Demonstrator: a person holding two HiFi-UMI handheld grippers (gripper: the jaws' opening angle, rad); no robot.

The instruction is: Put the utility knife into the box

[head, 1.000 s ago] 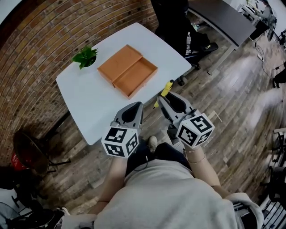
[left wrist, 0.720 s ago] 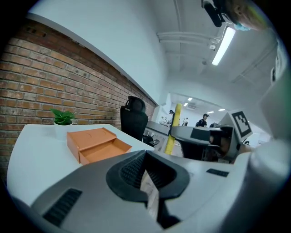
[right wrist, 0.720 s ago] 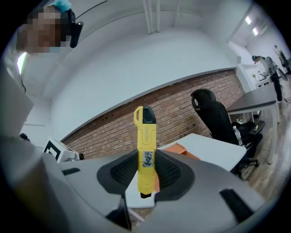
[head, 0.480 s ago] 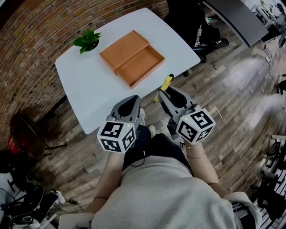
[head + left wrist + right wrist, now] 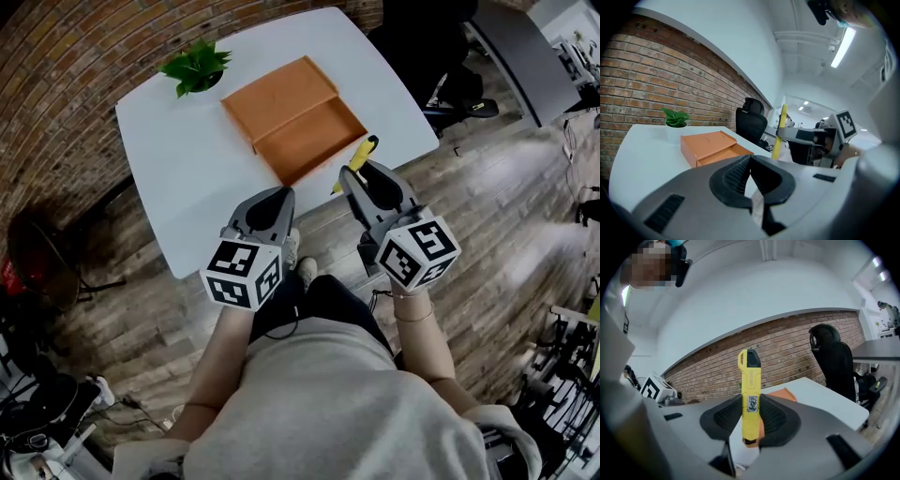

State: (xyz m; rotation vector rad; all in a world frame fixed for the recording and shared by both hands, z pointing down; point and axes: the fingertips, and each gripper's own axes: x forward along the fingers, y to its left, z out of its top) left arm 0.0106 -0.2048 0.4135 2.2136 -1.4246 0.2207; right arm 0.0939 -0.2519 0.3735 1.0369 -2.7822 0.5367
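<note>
Yellow utility knife [image 5: 750, 394]: upright, clamped in right gripper [image 5: 751, 417].
Jaws of left gripper [image 5: 749, 163]: together, empty.
Orange box [image 5: 298, 120]: open on white table [image 5: 178, 187], farther than both grippers.

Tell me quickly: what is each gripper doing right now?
Left gripper: shut, nothing between its jaws.
Right gripper: shut on the yellow utility knife.

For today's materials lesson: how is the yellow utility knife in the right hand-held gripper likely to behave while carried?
Probably stiff: the utility knife stands straight from the right hand-held gripper without sagging. Its long, smooth body, gripped near one end, may pivot or slip.
</note>
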